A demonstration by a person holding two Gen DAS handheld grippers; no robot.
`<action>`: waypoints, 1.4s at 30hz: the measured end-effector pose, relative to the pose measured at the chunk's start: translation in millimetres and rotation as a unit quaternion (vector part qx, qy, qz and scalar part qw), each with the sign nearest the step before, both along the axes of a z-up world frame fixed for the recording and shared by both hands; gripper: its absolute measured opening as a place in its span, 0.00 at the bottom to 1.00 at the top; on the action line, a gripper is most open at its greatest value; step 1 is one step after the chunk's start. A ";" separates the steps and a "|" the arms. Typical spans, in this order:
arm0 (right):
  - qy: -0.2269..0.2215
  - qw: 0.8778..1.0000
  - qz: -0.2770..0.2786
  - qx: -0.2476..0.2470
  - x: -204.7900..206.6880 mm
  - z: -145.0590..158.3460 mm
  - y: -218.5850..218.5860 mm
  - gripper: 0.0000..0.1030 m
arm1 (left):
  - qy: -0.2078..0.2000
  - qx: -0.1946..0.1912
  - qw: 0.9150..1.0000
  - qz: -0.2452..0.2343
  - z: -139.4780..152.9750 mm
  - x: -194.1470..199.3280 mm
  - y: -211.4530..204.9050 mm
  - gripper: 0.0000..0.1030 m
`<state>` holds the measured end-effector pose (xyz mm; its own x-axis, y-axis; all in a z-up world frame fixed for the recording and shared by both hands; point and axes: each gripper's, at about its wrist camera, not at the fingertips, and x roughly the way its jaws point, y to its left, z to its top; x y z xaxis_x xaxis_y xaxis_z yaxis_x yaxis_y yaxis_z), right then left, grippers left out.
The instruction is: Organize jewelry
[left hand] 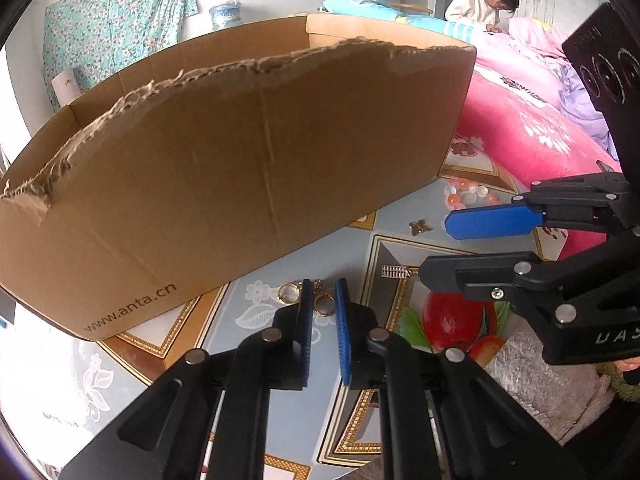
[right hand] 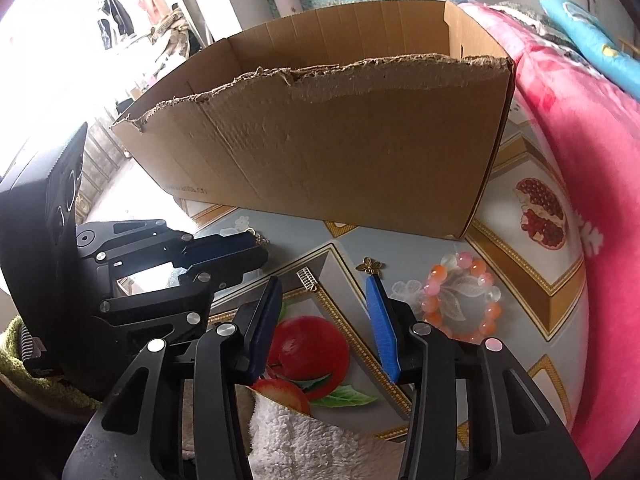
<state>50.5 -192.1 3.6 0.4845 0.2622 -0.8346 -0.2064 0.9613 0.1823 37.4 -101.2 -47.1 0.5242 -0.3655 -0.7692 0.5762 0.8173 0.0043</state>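
The left gripper (left hand: 323,300) is low over the patterned tablecloth (left hand: 352,248), just in front of the cardboard box (left hand: 240,152). Its blue pads (left hand: 343,332) stand a narrow gap apart, and a gold ring (left hand: 324,305) lies on the cloth right in that gap, between the tips. Whether the pads touch the ring cannot be told. A second gold ring (left hand: 287,293) lies just beside the left finger, on its outer side, close to the box's lower edge.

The right gripper (right hand: 324,300) is wide open over a printed red apple (right hand: 312,344) on the cloth, holding nothing. Just beyond its right fingertip lies a small gold butterfly-shaped piece (right hand: 371,266), apart from the pad. Near the left fingertip, a little further out, lies a small silver comb-like charm (right hand: 307,279). A bead bracelet (right hand: 460,300) rests on the cloth just to the right of the right finger; its round beads are orange, pink and clear white, strung in a loose ring.

In the left wrist view the same pieces lie further out: the charm (left hand: 394,271) beside the right gripper's lower finger, the butterfly piece (left hand: 419,227) between box and upper pad, and the bracelet (left hand: 466,194) beyond, near a pink blanket (left hand: 520,120).

The box is open at the top with a ragged torn edge.
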 end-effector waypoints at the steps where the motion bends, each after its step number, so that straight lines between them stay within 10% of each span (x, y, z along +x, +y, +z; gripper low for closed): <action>1: -0.001 1.000 0.001 -0.001 0.1 1.3 0.7 0.40 | 0.002 -0.002 1.000 0.000 0.2 0.0 1.9 0.10; 17: -0.003 0.997 0.054 -0.049 11.6 -15.7 28.3 0.27 | -0.003 -0.021 0.999 0.029 13.0 -1.9 29.6 0.10; 26: -0.005 0.991 0.082 -0.109 11.6 -16.5 42.7 0.04 | -0.006 -0.029 0.999 0.030 12.2 -2.8 28.3 0.10; 42: 0.005 0.996 0.069 -0.055 5.4 -8.9 16.2 0.00 | -0.021 -0.032 0.999 0.036 19.5 -12.0 31.9 0.10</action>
